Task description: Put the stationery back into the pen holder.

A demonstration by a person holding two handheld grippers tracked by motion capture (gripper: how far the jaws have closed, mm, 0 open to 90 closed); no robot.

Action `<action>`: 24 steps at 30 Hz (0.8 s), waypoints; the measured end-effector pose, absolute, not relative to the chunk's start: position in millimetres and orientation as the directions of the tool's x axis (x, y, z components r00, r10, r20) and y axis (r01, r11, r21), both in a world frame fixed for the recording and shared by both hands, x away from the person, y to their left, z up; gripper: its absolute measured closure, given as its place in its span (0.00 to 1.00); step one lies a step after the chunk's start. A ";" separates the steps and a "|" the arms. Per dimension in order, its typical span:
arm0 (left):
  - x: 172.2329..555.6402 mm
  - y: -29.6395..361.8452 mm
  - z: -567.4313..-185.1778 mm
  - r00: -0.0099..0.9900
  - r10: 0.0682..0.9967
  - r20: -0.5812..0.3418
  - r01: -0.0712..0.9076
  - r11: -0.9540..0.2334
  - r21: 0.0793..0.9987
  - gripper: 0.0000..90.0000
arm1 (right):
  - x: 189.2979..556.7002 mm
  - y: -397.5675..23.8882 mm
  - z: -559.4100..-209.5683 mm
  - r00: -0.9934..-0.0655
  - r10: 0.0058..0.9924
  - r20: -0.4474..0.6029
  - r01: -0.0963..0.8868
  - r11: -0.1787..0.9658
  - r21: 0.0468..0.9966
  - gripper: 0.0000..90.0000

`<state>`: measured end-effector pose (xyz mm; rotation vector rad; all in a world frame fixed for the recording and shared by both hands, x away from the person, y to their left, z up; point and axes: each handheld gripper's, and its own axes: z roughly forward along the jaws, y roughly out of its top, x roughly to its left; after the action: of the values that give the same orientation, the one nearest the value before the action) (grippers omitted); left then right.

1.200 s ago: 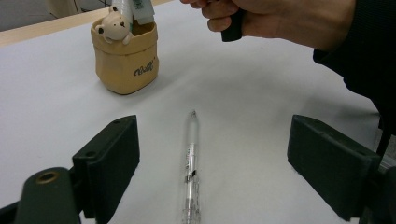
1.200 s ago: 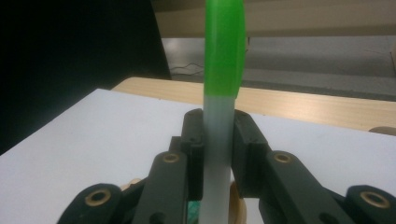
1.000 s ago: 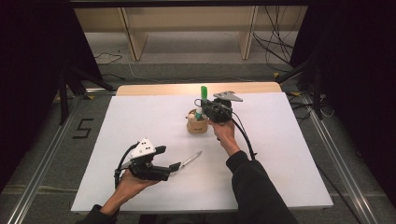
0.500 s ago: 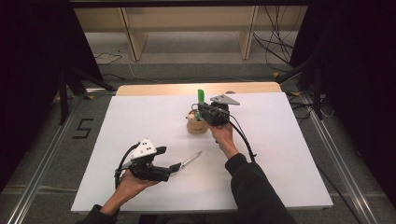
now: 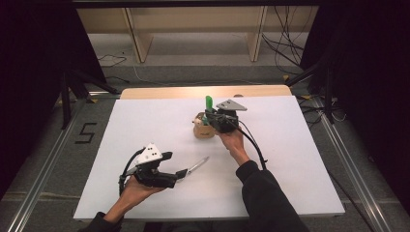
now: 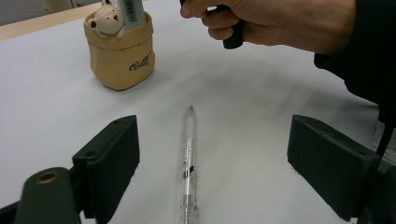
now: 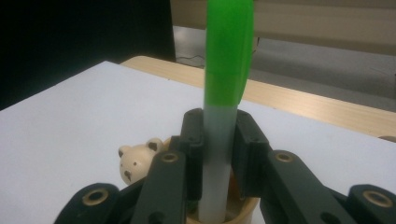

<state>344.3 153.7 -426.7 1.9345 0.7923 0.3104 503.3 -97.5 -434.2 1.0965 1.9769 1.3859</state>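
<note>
A green-capped marker (image 5: pixel 209 102) stands upright with its lower end inside a tan cup (image 5: pixel 204 130) that has a small bear on its rim. My right gripper (image 5: pixel 210 119) is shut on the marker's pale barrel (image 7: pixel 217 154) just above the cup (image 7: pixel 243 212), with the bear (image 7: pixel 134 163) to the left. A clear pen (image 5: pixel 198 166) lies flat on the white table. My left gripper (image 5: pixel 183 173) rests low behind it, open, and the pen (image 6: pixel 188 158) lies on the table between its wide-apart jaws, touching neither. The cup (image 6: pixel 120 51) stands beyond.
The white table top (image 5: pixel 300 159) has a wooden strip (image 5: pixel 164 92) along its far edge. The person's right hand (image 6: pixel 280 23) hovers beside the cup. A cable (image 5: pixel 254 145) trails from the right gripper down past the sleeve.
The right gripper has shifted slightly left and down with the green marker over the cup. The left hand and the clear pen have stayed put.
</note>
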 end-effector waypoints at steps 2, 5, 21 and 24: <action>344.2 153.7 -426.8 0.754 0.647 -0.116 0.394 -0.304 0.867 0.18 | 502.5 -97.4 -434.0 -0.562 0.826 0.046 0.329 0.173 0.928 0.85; 344.0 153.6 -426.4 0.754 0.646 -0.116 0.393 -0.302 0.869 0.18 | 502.6 -97.6 -434.0 -0.563 0.825 0.046 0.328 0.172 0.929 0.86; 344.3 153.5 -426.8 0.754 0.647 -0.116 0.395 -0.306 0.866 0.19 | 503.0 -96.1 -442.9 -0.561 0.826 0.053 0.349 0.178 0.920 0.85; 344.2 153.9 -426.3 0.754 0.647 -0.117 0.396 -0.305 0.866 0.19 | 502.8 -98.3 -442.2 -0.567 0.821 0.071 0.355 0.166 0.920 0.76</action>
<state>344.2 153.9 -426.3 1.9368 0.7940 0.3103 502.8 -98.3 -442.2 1.1110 2.0009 1.3855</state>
